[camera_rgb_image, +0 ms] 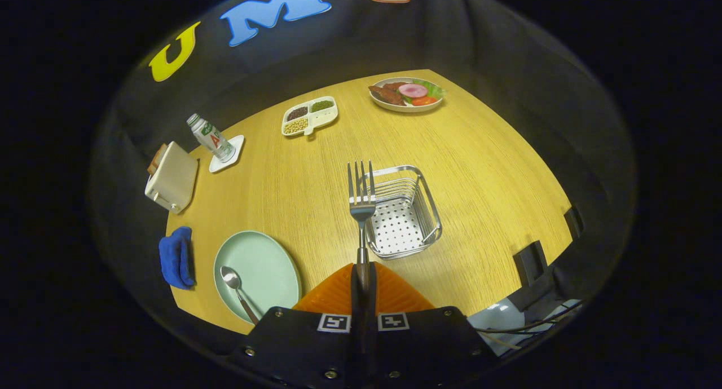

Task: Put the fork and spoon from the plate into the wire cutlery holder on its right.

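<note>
1. Fork (361,200) and spoon (237,290) are the two pieces being sorted on a wide wooden table (485,169), the largest thing here; every place below is given relative to the wire cutlery holder (401,211).
2. Left of the holder and nearer the gripper, a pale green plate (265,262) is lying flat on the table, well apart from the holder.
3. Far left of the holder, a cream toaster (171,176) is sitting at the table's edge.
4. Beyond the holder, at the far side, a plate of food (407,94) is resting.
5. The holder itself is standing upright, its perforated floor showing bare.
6. Beyond and left of the holder, a divided dish (310,116) of beans is lying.
7. Left of the holder, past the plate, a blue cloth (176,257) is lying bunched.
8. Far left and beyond the holder, a bottle (210,137) is standing on a white coaster (227,154).
9. The gripper (363,279) is clamping the fork's handle between both fingers, tines pointing away, overlapping the holder's left rim.
10. The spoon is lying on the plate, bowl toward the holder's side.
</note>
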`<control>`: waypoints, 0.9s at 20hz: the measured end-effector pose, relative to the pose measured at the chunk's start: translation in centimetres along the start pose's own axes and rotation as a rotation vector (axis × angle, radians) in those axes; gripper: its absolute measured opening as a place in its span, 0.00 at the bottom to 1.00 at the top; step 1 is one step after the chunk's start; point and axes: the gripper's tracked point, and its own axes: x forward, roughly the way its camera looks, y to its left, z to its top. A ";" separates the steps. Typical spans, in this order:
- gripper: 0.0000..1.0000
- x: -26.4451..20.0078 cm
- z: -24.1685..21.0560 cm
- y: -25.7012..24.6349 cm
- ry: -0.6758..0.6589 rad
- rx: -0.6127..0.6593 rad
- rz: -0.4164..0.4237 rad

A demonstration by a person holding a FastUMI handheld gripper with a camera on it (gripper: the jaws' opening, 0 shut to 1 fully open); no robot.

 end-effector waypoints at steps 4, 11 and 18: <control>0.03 0.3 -0.4 -1.0 0.019 0.024 -0.026; 0.04 0.7 0.0 -1.5 0.019 0.052 -0.044; 0.46 0.1 2.0 -1.9 -0.051 0.038 -0.069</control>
